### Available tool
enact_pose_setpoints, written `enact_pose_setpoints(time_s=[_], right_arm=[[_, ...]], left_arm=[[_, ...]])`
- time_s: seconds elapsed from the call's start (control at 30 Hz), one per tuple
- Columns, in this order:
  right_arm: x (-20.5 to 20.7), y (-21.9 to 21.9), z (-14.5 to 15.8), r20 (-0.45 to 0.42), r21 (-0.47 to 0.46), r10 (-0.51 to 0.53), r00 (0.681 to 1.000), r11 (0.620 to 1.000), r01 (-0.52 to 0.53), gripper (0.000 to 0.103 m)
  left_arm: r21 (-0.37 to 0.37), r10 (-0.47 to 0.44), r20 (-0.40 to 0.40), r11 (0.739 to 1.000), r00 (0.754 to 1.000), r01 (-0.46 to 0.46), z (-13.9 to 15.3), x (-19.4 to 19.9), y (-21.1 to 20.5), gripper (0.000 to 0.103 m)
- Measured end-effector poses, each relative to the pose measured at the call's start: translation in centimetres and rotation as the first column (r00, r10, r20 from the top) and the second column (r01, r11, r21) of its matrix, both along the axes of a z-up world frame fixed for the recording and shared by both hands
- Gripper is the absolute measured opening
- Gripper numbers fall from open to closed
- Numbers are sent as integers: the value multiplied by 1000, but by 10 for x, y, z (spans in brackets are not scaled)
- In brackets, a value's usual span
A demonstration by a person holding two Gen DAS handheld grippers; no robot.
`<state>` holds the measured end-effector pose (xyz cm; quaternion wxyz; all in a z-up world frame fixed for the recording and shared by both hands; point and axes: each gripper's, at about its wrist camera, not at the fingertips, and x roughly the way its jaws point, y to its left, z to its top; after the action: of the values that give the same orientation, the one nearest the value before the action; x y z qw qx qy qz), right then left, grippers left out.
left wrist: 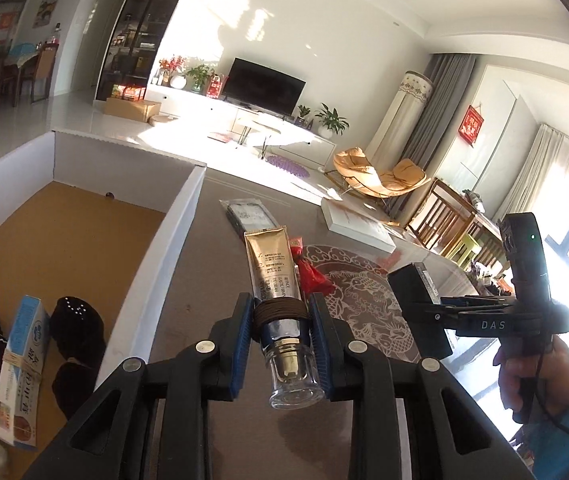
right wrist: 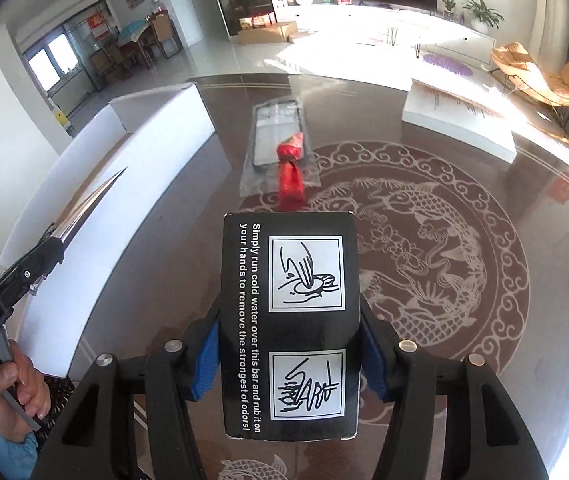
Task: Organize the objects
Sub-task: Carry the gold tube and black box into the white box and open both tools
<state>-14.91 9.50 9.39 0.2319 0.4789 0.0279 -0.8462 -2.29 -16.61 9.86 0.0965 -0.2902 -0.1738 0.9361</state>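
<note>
Clear cap of a gold cream tube [left wrist: 272, 280] closest to the left wrist lens, pointing back at the camera, flat crimped end aimed away. Clamped at the neck between the blue pads of the left gripper [left wrist: 282, 316], jaws clenched on a band of brown cord wound round the tube. Lifted clear of the table [left wrist: 204, 280]. Just beyond the tube's far end, a red wrapped packet [left wrist: 312, 274] and a phone case in a clear bag [left wrist: 250, 216], both lying on the table. Left of the jaws, a white-walled box [left wrist: 172, 232] with a brown floor, holding dark socks [left wrist: 76, 320] and a blue and white carton [left wrist: 22, 360] tied with string. Right of the jaws, the right gripper seen side-on, gripped by a hand [left wrist: 532, 372] in a blue sleeve. Farther out, a flat white box [left wrist: 356, 224] near the table's far edge.

Black box [right wrist: 290, 320] with white printed instructions filling the space between the blue pads of the right gripper [right wrist: 290, 356], jaws grasping it by its two long sides, raised above the table's fish pattern. Straight ahead of the jaws, the same red packet resting partly on the bagged phone case. Left of the jaws, the white-walled box again, with the left gripper and tube over it. Ahead and right, the flat white box.
</note>
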Motion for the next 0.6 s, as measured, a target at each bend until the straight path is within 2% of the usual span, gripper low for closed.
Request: enact_pose_setpoints(time_s=[0.1, 0.2, 0.3, 0.4, 0.43, 0.47, 0.5, 0.53, 0.57, 0.6], right_arm=[[-5, -64, 28, -59, -46, 87, 994, 995, -89, 59], [-11, -133, 42, -80, -94, 177, 981, 978, -184, 59], [-9, -206, 41, -100, -106, 266, 959, 955, -276, 59], [-7, -271, 22, -77, -92, 333, 940, 936, -339, 59], [-5, -288, 12, -66, -81, 348, 935, 932, -352, 59], [-5, -303, 1, -49, -75, 361, 931, 928, -364, 59], [-4, -314, -12, -22, -70, 373, 927, 925, -374, 60], [-6, -323, -23, 8, -70, 375, 927, 925, -373, 60], [-10, -327, -32, 37, -75, 357, 933, 932, -354, 64], [-13, -328, -38, 56, -75, 334, 941, 941, -330, 69]], left_arm=[[10, 114, -15, 993, 993, -114, 20, 11, -48, 28], [-9, 243, 23, 970, 970, -243, 14, 18, -98, 28], [-52, 341, 100, 940, 935, -337, -5, 18, -136, 28], [27, 383, 188, 918, 904, -395, -21, 19, -165, 29], [22, 410, 214, 905, 887, -424, -24, 20, -170, 37], [20, 428, 237, 895, 872, -445, -28, 21, -174, 61], [33, 434, 252, 890, 865, -456, -30, 22, -178, 78], [20, 470, 272, 870, 840, -493, -32, 24, -183, 91], [17, 490, 298, 855, 819, -518, -36, 25, -188, 99], [42, 485, 320, 851, 814, -524, -42, 24, -193, 103]])
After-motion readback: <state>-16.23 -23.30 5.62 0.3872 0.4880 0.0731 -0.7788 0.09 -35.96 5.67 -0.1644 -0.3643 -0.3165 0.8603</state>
